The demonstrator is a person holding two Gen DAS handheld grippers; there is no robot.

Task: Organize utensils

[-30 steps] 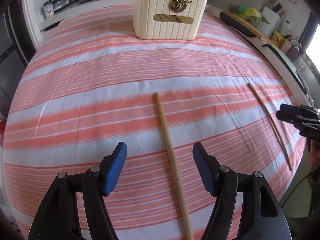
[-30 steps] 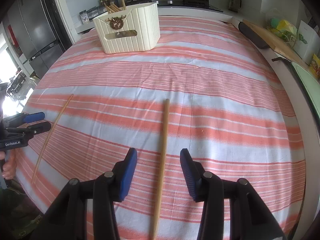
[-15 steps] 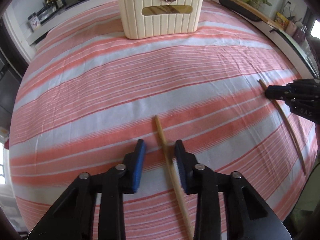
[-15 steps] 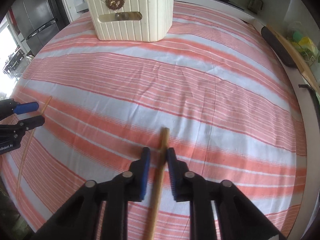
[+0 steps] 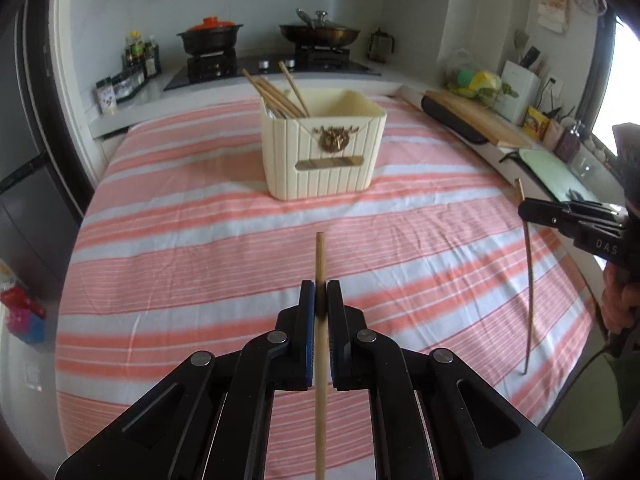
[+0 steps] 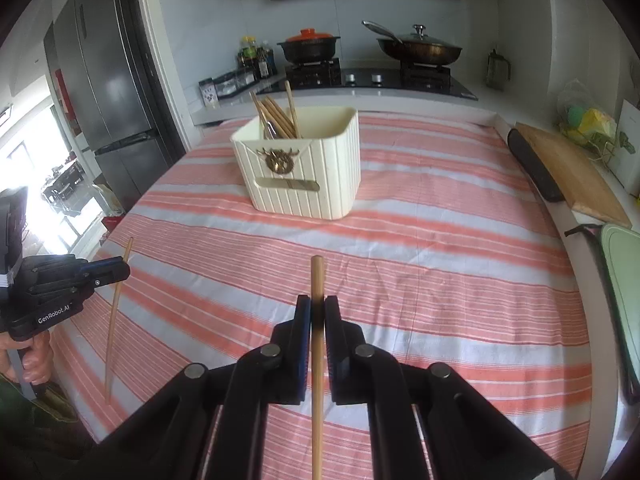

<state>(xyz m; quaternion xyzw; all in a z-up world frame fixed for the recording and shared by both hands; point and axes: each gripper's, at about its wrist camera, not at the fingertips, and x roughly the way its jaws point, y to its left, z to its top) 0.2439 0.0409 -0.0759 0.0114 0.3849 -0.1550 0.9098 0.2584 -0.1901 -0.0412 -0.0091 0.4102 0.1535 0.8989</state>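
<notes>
Soft daylight fills both views. A blown-out window (image 6: 52, 208) glares left of the cream holder (image 6: 304, 172) in the right wrist view. Fisheye bends the striped table (image 5: 200, 240) edges; corners vignette black. Shadows stay faint.

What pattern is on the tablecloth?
Coral-pink and white stripes on the tablecloth, clearest in the right wrist view.

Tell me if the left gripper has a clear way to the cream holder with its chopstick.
Probably yes. The left gripper, shut on its chopstick, faces the cream holder across bare striped cloth; the holder's right side looks open.
</notes>
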